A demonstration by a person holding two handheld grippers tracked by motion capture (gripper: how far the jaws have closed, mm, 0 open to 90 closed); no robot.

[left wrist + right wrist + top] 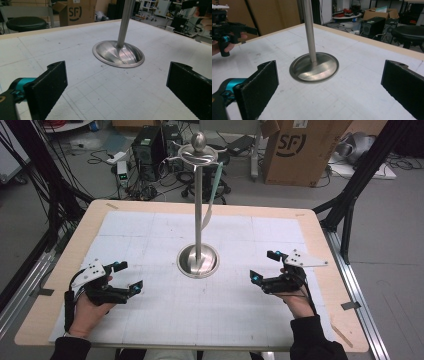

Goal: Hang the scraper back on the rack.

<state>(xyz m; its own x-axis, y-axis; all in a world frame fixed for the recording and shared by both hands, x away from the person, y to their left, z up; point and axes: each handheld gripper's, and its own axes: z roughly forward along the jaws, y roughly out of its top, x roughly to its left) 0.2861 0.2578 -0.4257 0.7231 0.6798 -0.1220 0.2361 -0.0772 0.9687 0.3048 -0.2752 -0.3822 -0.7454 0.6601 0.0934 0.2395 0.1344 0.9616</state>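
A polished metal stand rises from a round base (198, 261) at the middle of the white gridded mat (150, 235). Its pole ends in a ball with curved hooks (199, 146), and a pale green strip (214, 190) hangs from one hook. My left gripper (131, 275) rests low at the mat's front left, open, nothing between its jaws. My right gripper (261, 265) is at the front right, also open and empty. Both point toward the base (118, 53) (314, 67). In the left gripper view my gripper (117, 85) stands wide apart, as does my right gripper (329, 85) in its own view.
The wooden table edge (200, 204) frames the mat. Beyond it stand a cardboard box (300, 147), computer towers (150, 150) and loose cables on the floor. Black frame legs (350, 205) stand at the right. A black stool (26, 23) sits past the table.
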